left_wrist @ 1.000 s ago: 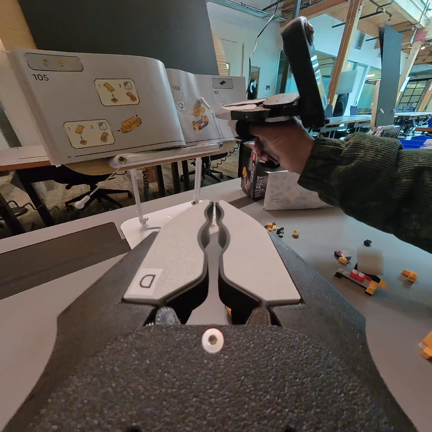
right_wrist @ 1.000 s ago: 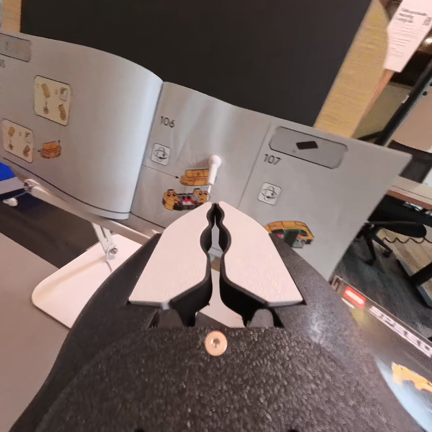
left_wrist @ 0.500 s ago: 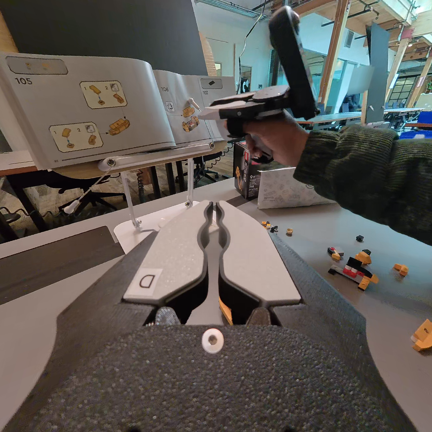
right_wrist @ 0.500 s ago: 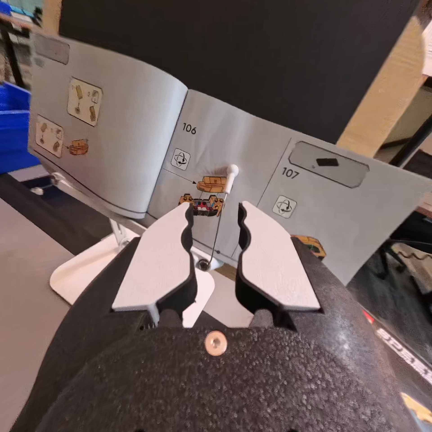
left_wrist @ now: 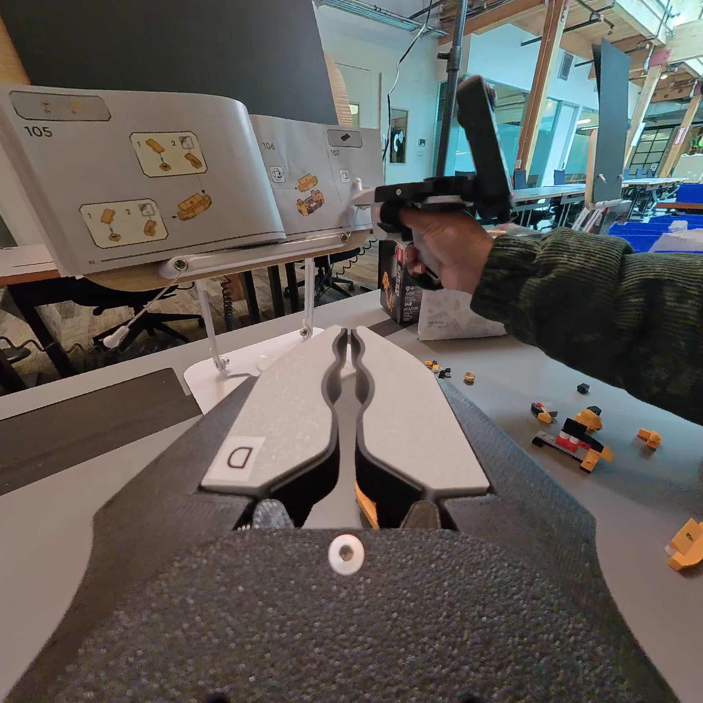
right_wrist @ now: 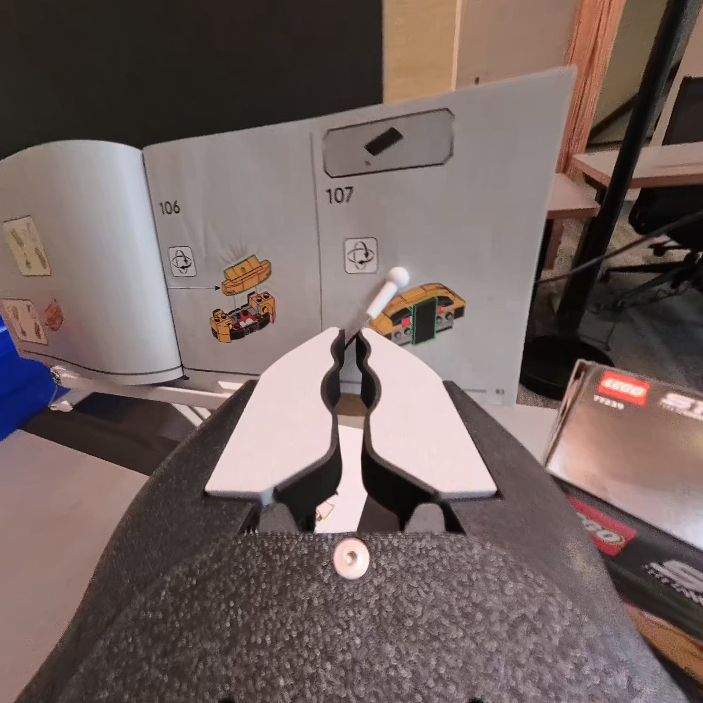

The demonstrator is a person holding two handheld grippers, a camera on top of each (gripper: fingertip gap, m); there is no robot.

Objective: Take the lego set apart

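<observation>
Left tool point(left_wrist: 349, 334): low over the bench point(left_wrist: 532, 365), fingers nearly together w/ a thin gap at the tips, nothing between tips; an orange brick shows below through the gap near the finger bases
Right tool point(right_wrist: 350, 334): raised at the booklet, fingers drawn in to a narrow slot; the thin wire of the page-holder pin point(right_wrist: 388, 293) runs into the slot at 12 o'clock, can't tell if it's pinched
Right tool, left wrist view point(left_wrist: 365, 198): held by a hand point(left_wrist: 445, 243) w/ dark green knit sleeve, tips at the R page edge
Lego set: partly built black/red/orange chunk point(left_wrist: 570, 441) on the bench at 3 o'clock of left tool; loose orange bricks point(left_wrist: 650, 437) just beside it, more point(left_wrist: 684, 544) at 4 o'clock; tiny bits point(left_wrist: 441, 369) near 1 o'clock
Booklet point(right_wrist: 236, 228): open on a white stand point(left_wrist: 228, 372), at 11–12 o'clock in left view, pages curved at L
Box point(right_wrist: 627, 418): dark lego box at 3–4 o'clock in right view, beside a white bag point(left_wrist: 452, 319)
</observation>
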